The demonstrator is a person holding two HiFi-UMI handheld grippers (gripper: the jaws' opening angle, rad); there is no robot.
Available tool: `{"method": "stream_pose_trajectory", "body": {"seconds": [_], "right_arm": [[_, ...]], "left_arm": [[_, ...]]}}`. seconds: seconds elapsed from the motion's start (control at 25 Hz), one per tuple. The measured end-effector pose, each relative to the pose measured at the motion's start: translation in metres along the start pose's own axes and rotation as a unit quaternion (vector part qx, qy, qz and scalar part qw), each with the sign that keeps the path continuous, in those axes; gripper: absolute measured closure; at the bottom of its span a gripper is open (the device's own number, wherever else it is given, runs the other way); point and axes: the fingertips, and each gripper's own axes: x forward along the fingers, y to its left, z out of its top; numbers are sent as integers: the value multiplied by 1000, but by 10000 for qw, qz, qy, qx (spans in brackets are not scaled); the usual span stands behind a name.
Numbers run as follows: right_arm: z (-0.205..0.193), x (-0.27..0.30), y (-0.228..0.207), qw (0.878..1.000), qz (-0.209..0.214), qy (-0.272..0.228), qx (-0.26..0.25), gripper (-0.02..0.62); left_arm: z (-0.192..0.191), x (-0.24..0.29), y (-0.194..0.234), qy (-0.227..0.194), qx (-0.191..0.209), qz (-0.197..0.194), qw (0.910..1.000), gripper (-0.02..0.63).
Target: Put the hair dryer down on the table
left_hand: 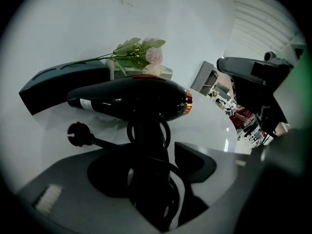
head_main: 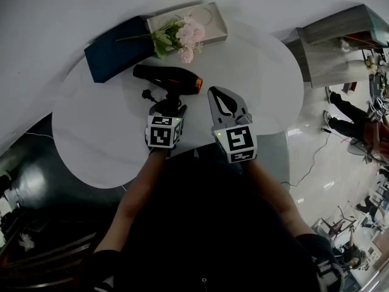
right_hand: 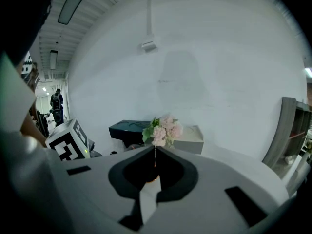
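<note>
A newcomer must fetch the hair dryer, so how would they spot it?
Look at the round white table. Near the dark blue box and the pink flowers lies the glossy black hair dryer, cord wound round its handle. It alone is black, with a copper ring at one end.

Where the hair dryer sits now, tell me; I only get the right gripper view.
Observer: The hair dryer lies on the white table, on the near side of the dark blue box.
Operator: Report the left gripper.
Observer: The left gripper has its jaws apart around the dryer's handle.
Operator: Locate the plug.
Observer: The plug lies on the table, left of the handle.
</note>
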Motion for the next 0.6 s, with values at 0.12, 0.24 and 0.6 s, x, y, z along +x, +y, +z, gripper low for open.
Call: {"method": "stream_pose_trajectory", "body": {"seconds": [0.12,0.24,0.6], "right_arm": [[-1,1,7,10000,79,26,-29,581],[1,1,15,9998,171,43,-21,581],[47,7,41,9983,452,-359,-130,581]], "left_arm": [[-1,-2,1,-51,-317,-250,9992,283],[-5,-17,9,-132,-673,-308,9972,239],[40,-131,53,-1926,-385,1034,9751,567]]}}
